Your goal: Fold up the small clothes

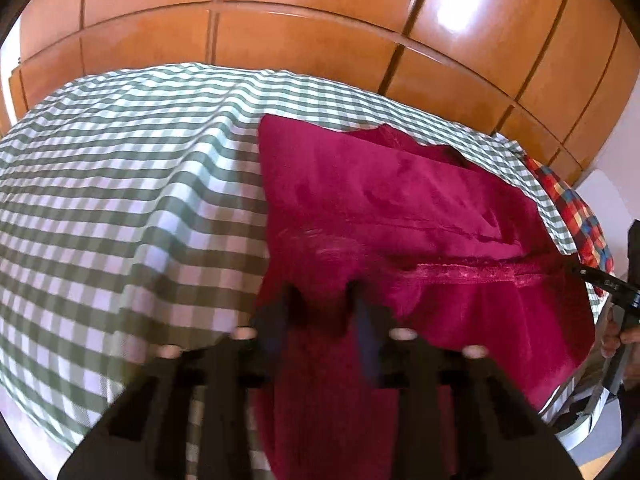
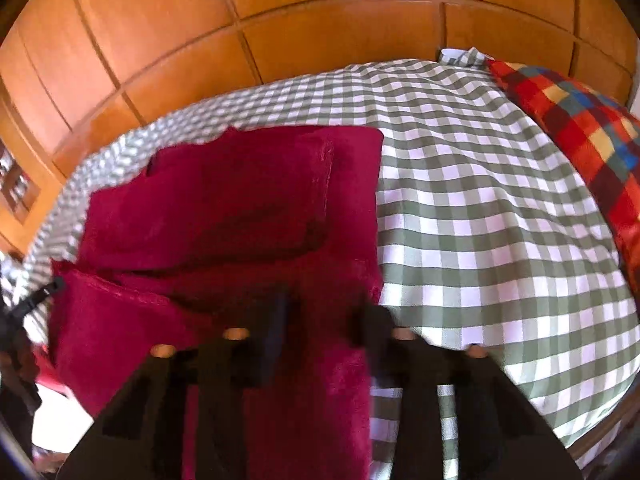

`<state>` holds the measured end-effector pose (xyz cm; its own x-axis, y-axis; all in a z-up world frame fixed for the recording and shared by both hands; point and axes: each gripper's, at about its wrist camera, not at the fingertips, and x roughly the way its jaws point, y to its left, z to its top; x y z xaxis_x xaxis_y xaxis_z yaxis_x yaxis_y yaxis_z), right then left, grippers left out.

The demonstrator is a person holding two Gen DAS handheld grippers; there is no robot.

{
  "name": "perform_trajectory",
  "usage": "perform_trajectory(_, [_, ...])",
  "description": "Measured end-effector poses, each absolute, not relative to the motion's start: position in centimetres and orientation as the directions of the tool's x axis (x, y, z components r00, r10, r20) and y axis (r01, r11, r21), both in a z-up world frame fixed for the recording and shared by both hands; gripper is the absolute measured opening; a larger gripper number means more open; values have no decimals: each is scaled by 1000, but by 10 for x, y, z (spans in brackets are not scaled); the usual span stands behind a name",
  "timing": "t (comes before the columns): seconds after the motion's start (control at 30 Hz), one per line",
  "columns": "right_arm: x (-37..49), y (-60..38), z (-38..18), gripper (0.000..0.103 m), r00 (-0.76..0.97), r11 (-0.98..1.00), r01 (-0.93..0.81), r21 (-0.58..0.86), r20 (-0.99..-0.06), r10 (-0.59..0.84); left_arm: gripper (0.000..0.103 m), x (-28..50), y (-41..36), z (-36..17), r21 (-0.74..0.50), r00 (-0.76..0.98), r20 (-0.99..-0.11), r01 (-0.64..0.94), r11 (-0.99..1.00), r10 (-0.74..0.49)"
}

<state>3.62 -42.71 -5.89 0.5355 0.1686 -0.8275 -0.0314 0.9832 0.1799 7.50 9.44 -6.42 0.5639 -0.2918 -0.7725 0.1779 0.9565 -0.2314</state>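
Note:
A crimson velvety garment (image 1: 400,216) lies partly folded on a green-and-white checked cloth (image 1: 120,184). My left gripper (image 1: 324,300) holds the garment's near left edge, with cloth lifted between its fingers. In the right wrist view the same garment (image 2: 224,200) lies at the left on the checked cloth (image 2: 480,200). My right gripper (image 2: 324,312) holds the garment's near right edge, and red cloth hangs between its fingers. The right gripper's tip shows at the right edge of the left wrist view (image 1: 608,280). The left gripper's tip shows at the left edge of the right wrist view (image 2: 40,296).
A red, yellow and blue checked cushion (image 2: 580,128) lies at the cloth's far right and also shows in the left wrist view (image 1: 576,216). Orange wooden panelled doors (image 1: 320,12) stand right behind the surface.

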Motion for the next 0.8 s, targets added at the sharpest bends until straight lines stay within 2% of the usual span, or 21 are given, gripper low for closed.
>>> perform_trajectory(0.07, [30,-427,-56,9,544,985,-35,170,-823,161,9,71,92,-62,-213,580,-764,187,959,-283])
perform_trajectory(0.1, [25,-427,-53,9,552,986,-35,166,-819,157,8,67,92,-60,-212,589,-756,193,958,-286])
perform_trajectory(0.47, [20,-430,3,8,658,965,-52,257,-718,227,8,39,105,-6,-247,701,-630,228,942,-335])
perform_trajectory(0.8, [115,-434,10,8,673,952,28,304,-710,207,8,111,101,15,-207,742,-615,174,963,-267])
